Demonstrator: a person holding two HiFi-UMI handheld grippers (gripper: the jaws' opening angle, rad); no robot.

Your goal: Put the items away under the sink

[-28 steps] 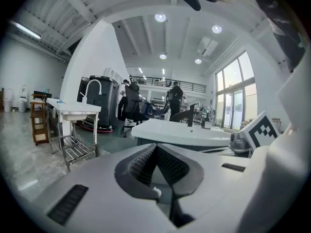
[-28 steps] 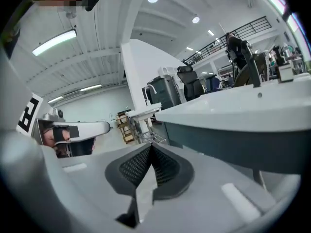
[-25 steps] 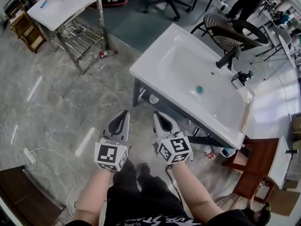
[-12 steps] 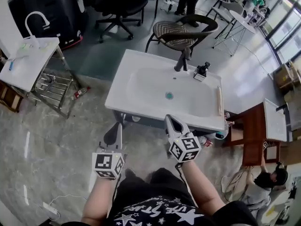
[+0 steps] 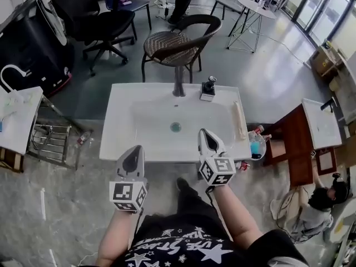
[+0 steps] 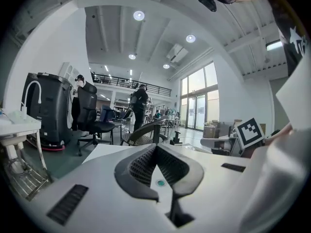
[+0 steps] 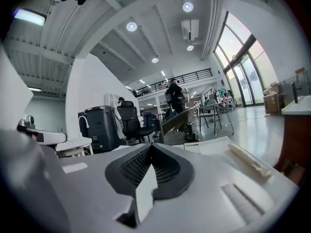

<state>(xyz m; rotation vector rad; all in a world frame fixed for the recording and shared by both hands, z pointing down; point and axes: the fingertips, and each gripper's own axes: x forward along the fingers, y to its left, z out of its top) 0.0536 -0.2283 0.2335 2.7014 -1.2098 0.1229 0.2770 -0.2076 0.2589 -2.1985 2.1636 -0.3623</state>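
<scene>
A white sink (image 5: 125, 143) stands in front of me with a dark faucet (image 5: 178, 87) at its back rim. Next to the faucet is a small black dispenser (image 5: 208, 88), and a beige stick-like item (image 5: 238, 119) lies along the right rim. My left gripper (image 5: 135, 149) hovers at the sink's front edge, shut and empty, with its pads meeting (image 6: 155, 147). My right gripper (image 5: 204, 131) reaches over the front rim near the basin, also shut on nothing (image 7: 150, 145). A blue container (image 5: 255, 147) and a small can (image 5: 243, 165) stand on the floor at the sink's right.
A wicker chair (image 5: 175, 46) stands behind the sink, an office chair (image 5: 105, 21) further left. A wooden cabinet (image 5: 292, 143) is on the right, with a person crouching (image 5: 320, 202) below it. A white table with a metal rack (image 5: 39, 138) is at left.
The view has swung round so the sink now lies squarely ahead. Both grippers have risen and come up to its front edge, the right one over the rim. Both stayed shut.
</scene>
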